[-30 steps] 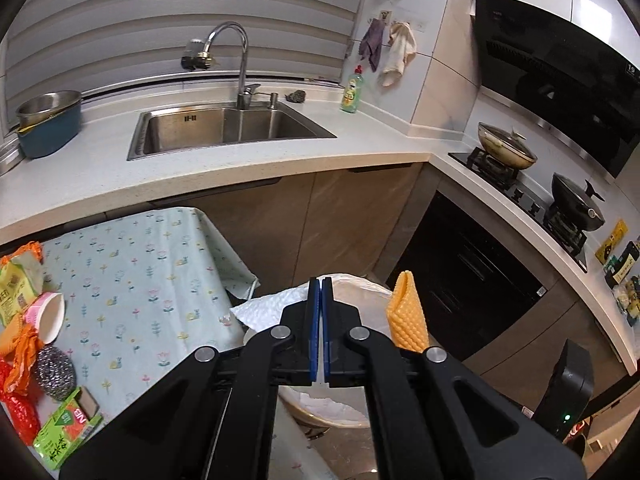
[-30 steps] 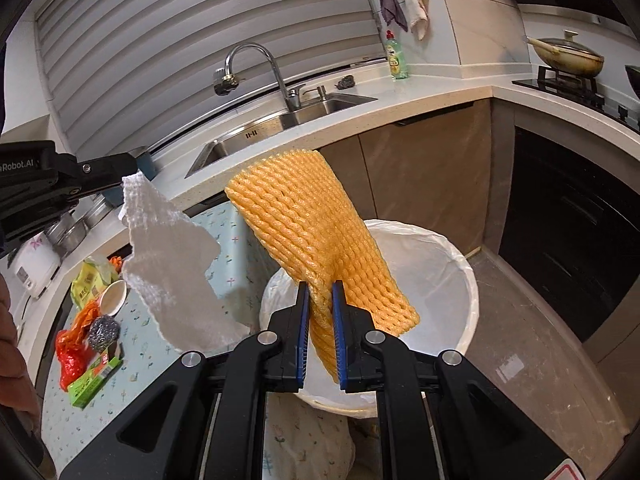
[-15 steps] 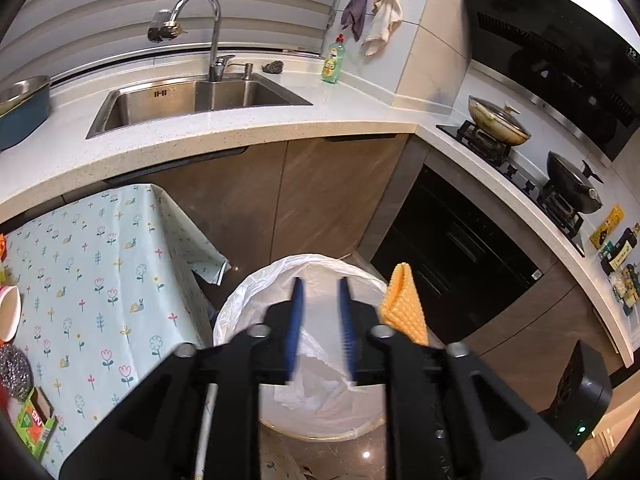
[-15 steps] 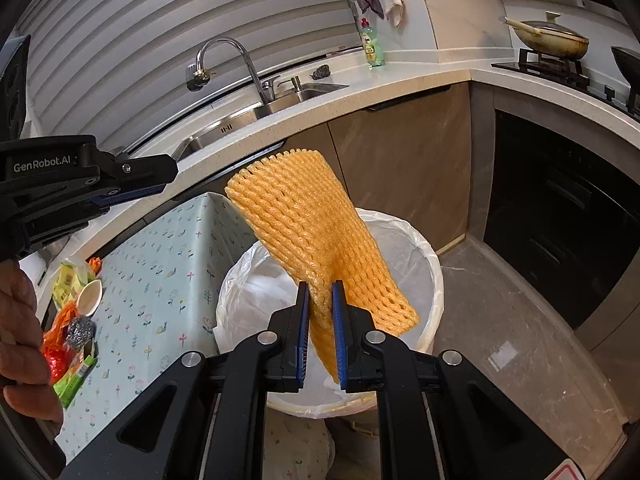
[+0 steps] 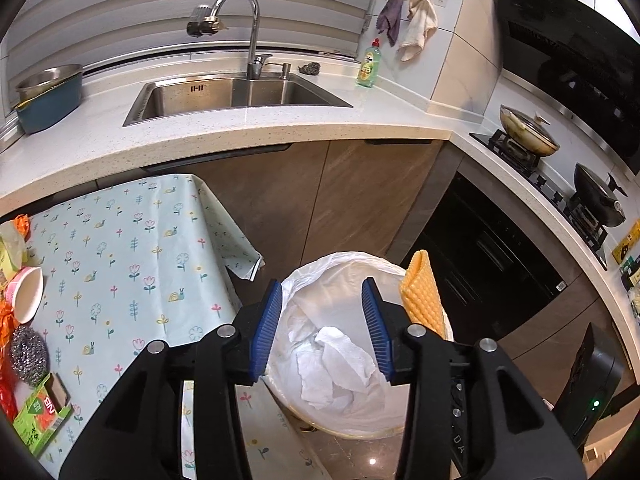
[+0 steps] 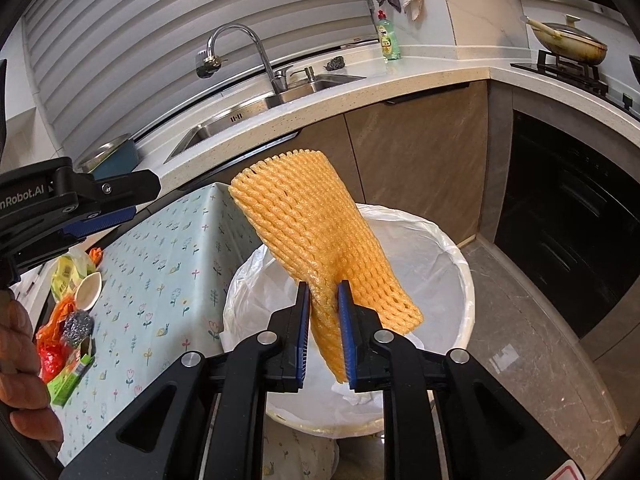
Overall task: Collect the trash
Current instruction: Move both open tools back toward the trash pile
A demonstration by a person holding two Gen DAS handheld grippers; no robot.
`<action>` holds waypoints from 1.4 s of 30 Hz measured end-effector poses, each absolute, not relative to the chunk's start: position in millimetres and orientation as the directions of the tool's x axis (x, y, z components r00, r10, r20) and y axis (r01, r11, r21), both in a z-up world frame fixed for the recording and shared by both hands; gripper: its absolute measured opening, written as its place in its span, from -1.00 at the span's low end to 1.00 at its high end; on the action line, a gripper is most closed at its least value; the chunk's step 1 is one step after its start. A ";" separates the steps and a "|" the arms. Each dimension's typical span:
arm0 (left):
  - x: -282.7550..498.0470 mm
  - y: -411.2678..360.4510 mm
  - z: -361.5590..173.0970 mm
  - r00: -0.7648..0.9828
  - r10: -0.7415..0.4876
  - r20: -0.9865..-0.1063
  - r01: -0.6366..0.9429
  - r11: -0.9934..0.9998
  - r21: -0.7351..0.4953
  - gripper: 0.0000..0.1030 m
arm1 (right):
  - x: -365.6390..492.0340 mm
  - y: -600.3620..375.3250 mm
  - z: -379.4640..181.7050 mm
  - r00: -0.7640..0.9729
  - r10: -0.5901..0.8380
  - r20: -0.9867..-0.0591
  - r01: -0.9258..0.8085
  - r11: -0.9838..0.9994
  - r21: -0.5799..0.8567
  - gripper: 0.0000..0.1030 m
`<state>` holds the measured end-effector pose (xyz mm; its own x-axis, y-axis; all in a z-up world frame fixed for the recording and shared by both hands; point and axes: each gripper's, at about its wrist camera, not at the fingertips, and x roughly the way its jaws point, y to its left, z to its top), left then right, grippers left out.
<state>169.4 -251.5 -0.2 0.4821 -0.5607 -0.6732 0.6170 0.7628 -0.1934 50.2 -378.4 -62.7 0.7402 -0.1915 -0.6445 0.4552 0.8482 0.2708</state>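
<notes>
A round bin lined with a white bag (image 5: 384,420) (image 6: 448,240) stands on the floor beside the table. A crumpled white paper towel (image 5: 340,364) lies inside it. My left gripper (image 5: 324,328) is open and empty, right above the bin. My right gripper (image 6: 324,332) is shut on an orange foam net sleeve (image 6: 312,232) and holds it above the bin; the sleeve also shows in the left wrist view (image 5: 422,296). More trash lies on the table's left end: a steel scourer (image 5: 28,354), a green carton (image 5: 40,414), a paper cup (image 5: 26,294) and orange and red wrappers (image 6: 52,344).
The table has a pale floral cloth (image 5: 120,272) and stands left of the bin. Behind is a counter (image 5: 240,132) with a sink (image 5: 236,94) and cabinets below. A stove with pans (image 5: 560,160) and a dark oven front (image 5: 500,260) are on the right.
My left gripper opened and let go of the white paper towel, which now lies in the bin. My right gripper stayed shut on the orange sleeve over the bin.
</notes>
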 end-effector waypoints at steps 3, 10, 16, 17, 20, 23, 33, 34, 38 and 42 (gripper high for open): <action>172.0 -246.8 -1.9 0.492 -0.549 -0.676 0.605 0.773 -0.188 -0.20 | 55.7 -374.7 -60.5 0.743 -0.194 -0.640 0.449 0.854 0.263 -0.55; 175.5 -233.4 -1.9 0.518 -0.526 -0.675 0.576 0.797 -0.180 -0.10 | 60.8 -368.2 -52.7 0.754 -0.203 -0.625 0.444 0.859 0.256 -0.18; 176.7 -218.0 -2.7 0.530 -0.508 -0.679 0.552 0.815 -0.178 -0.10 | 60.7 -357.7 -44.2 0.763 -0.197 -0.616 0.430 0.865 0.257 -0.09; 176.6 -215.0 -2.5 0.532 -0.506 -0.679 0.549 0.817 -0.179 -0.10 | 60.5 -354.4 -42.1 0.765 -0.197 -0.613 0.428 0.867 0.255 -0.05; 175.5 -203.5 -0.9 0.542 -0.499 -0.676 0.536 0.825 -0.179 -0.10 | 59.7 -345.9 -36.0 0.774 -0.192 -0.604 0.416 0.873 0.255 -0.04; 172.6 -190.2 2.6 0.563 -0.486 -0.669 0.522 0.836 -0.168 -0.09 | 59.6 -336.0 -29.4 0.782 -0.184 -0.596 0.401 0.880 0.255 -0.02; 171.4 -118.8 9.7 0.641 -0.408 -0.650 0.420 0.895 -0.148 0.09 | 67.9 -284.4 -12.9 0.804 -0.130 -0.581 0.319 0.918 0.236 0.00; 172.0 -109.4 9.6 0.649 -0.396 -0.650 0.405 0.903 -0.145 0.10 | 69.8 -277.4 -11.5 0.805 -0.122 -0.580 0.307 0.923 0.233 0.00; 176.0 -68.7 8.0 0.676 -0.334 -0.657 0.329 0.934 -0.137 0.13 | 79.2 -247.9 -7.8 0.813 -0.075 -0.578 0.256 0.937 0.239 0.00; 179.4 -25.4 2.6 0.695 -0.248 -0.675 0.232 0.966 -0.116 0.20 | 89.8 -212.2 -5.2 0.817 -0.026 -0.577 0.198 0.951 0.237 0.00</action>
<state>179.4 -25.4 2.6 0.6953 -0.2480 -0.6746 0.2320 0.9658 -0.1159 89.8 -212.2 -5.2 0.8166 -0.0263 -0.5766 0.1978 0.9512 0.2368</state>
